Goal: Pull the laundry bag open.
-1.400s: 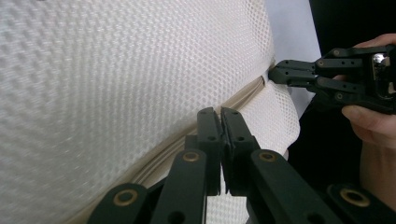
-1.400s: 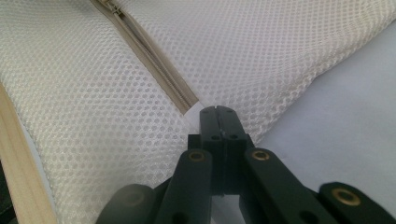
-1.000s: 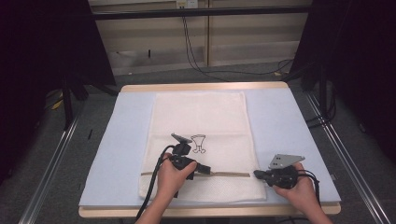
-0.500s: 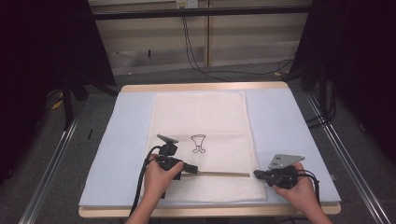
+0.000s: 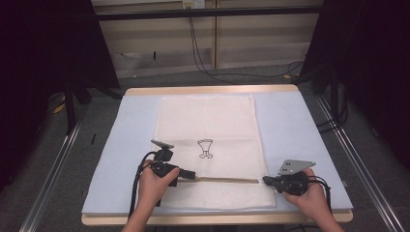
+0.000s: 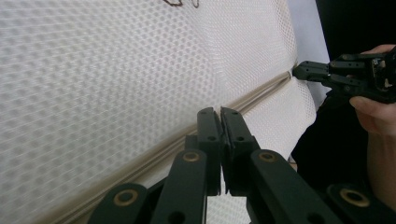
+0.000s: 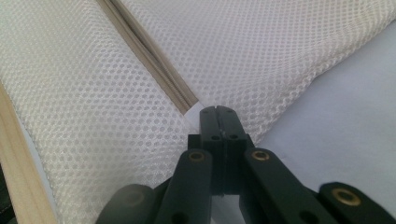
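both sets of fingers are pinched tight on the zipper line: the left gripper point(image 6: 220, 114) around the slider end, the right gripper point(image 7: 218, 112) on the zipper's white end tab. the zipper point(image 5: 220, 179) is a beige ribbed strip across a white honeycomb mesh bag point(image 5: 208, 121) lying flat on the pale blue padded desk point(image 5: 300, 130). close views show the weave; the high view shows the little cup print point(image 5: 205, 148).

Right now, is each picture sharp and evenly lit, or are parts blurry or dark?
High view: the table is evenly lit and sharp, the room around it near black. Left gripper view: the mesh bag looks soft and blurred up close. Right gripper view: the mesh is crisp, with the nearest gripper parts slightly blurred at the bottom edge.
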Demonstrator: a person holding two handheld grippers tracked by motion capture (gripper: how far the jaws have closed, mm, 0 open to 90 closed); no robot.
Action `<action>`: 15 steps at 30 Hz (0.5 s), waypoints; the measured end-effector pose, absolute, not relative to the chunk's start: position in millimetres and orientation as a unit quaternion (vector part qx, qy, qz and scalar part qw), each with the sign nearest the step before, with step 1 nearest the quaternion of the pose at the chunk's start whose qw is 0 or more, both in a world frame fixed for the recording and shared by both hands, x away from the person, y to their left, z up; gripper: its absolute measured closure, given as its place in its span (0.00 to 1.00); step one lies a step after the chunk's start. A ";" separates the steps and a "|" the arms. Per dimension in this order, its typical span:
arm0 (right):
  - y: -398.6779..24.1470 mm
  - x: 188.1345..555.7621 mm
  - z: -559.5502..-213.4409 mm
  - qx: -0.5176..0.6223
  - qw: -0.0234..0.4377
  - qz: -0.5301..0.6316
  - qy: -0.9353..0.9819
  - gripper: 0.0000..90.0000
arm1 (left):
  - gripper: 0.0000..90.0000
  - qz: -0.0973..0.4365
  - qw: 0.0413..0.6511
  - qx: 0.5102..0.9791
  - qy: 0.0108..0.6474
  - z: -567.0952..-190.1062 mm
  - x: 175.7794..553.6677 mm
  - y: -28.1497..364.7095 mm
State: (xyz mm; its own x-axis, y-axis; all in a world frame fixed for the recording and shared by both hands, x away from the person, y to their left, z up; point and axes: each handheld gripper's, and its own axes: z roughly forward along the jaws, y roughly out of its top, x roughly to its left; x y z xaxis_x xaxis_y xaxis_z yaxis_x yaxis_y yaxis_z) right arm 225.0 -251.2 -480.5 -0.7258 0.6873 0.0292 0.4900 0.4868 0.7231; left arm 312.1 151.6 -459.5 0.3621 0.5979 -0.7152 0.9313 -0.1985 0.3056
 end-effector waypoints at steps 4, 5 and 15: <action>-251.2 225.2 -480.5 0.344 0.134 0.370 0.852 1.00 | 0.97 -0.225 0.364 0.740 0.519 -459.6 311.5 160.8; -251.2 225.2 -480.5 0.345 0.134 0.370 0.852 1.00 | 0.97 -0.223 0.364 0.738 0.522 -459.5 311.1 163.4; -251.7 225.1 -480.7 0.346 0.134 0.371 0.851 1.00 | 0.97 -0.218 0.367 0.733 0.530 -461.5 309.2 188.6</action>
State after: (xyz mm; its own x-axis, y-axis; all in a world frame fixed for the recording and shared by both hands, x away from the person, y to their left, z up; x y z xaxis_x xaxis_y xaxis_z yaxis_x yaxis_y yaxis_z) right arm 225.1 -251.7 -480.7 -0.7249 0.6882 0.0292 0.4897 0.4851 0.7245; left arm 309.2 188.6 -461.5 0.3428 0.6178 -0.7077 0.9368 -0.1689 0.3064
